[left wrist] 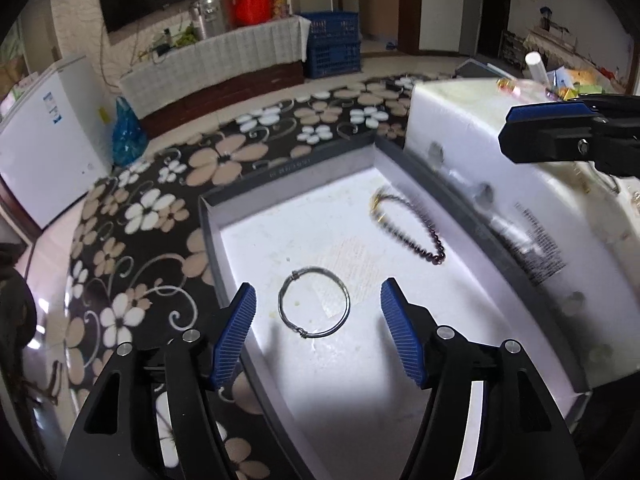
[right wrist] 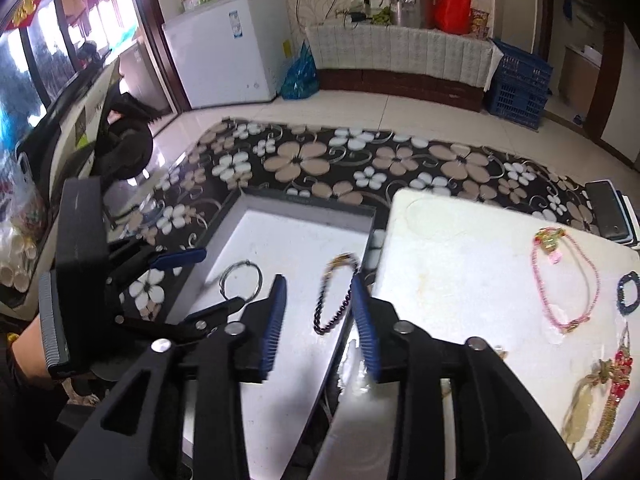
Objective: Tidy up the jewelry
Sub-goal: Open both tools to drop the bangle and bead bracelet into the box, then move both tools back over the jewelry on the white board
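Your left gripper [left wrist: 318,316] hangs over the near end of the grey tray [left wrist: 288,168], fingers spread wide, nothing between them. The silver bangle [left wrist: 314,302] lies flat on the tray's white floor, directly ahead of the gap between the blue pads [left wrist: 236,336]; contact with either pad not seen.

The dark beaded bracelet [left wrist: 412,226] with a gold clasp lies farther in, near the tray wall that adjoins the white foam box [left wrist: 460,128]. It is motion-blurred in both views.

Your right gripper [right wrist: 320,312] is above the seam between tray and foam box, fingers parted, empty. From the right wrist view the beaded bracelet [right wrist: 334,292] appears between the pads, but it rests on the tray floor below them.

On the foam box top, well apart from the tray: a pink bead necklace [right wrist: 564,280], a dark blue bracelet [right wrist: 628,292] at the far right edge, and a red-and-gold tasselled piece [right wrist: 604,388] nearer you.

Tray and box both sit on the flower-patterned counter [right wrist: 304,156].
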A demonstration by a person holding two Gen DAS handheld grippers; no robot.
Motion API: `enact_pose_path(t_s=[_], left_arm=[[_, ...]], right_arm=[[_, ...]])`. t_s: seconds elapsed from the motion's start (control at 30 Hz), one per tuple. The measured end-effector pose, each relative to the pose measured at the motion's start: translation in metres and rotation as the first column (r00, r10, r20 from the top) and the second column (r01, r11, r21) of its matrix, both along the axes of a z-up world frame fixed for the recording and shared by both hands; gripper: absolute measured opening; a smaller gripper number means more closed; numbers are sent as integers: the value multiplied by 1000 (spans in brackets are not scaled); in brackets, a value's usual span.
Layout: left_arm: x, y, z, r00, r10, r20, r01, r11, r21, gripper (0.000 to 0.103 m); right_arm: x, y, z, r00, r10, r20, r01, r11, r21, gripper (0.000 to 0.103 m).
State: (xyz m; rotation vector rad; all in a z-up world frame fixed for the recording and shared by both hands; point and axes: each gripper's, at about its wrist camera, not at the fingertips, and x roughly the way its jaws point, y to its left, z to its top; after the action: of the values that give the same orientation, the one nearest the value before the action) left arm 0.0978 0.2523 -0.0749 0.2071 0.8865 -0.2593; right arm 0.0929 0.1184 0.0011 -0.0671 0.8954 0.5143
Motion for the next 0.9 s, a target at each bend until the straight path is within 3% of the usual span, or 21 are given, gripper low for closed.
enact_pose_path(t_s=[0.2, 0.27, 0.47, 0.6, 0.9], left_arm=[[-12, -4, 27, 998, 26, 48, -24, 999, -35, 70], [-17, -8, 33, 998, 32, 53, -30, 998, -49, 71], [-34, -33, 57, 996, 17, 91, -9, 996, -88, 74], [-43, -58, 69, 994, -11, 105, 23, 993, -114, 76], [-46, -113, 70, 987, -116, 113, 130, 984, -119, 79]], right_arm=[[-8, -27, 24, 998, -33, 53, 29, 997, 73, 50], [-13, -37, 31, 996, -46, 75, 39, 995, 91, 69], [-34, -76, 54, 974, -91, 207, 72, 993, 97, 91], [-46, -108, 60, 964, -128, 234, 106, 989, 104, 98], [-62, -176, 54, 937, -248, 246, 244, 969, 47, 98]])
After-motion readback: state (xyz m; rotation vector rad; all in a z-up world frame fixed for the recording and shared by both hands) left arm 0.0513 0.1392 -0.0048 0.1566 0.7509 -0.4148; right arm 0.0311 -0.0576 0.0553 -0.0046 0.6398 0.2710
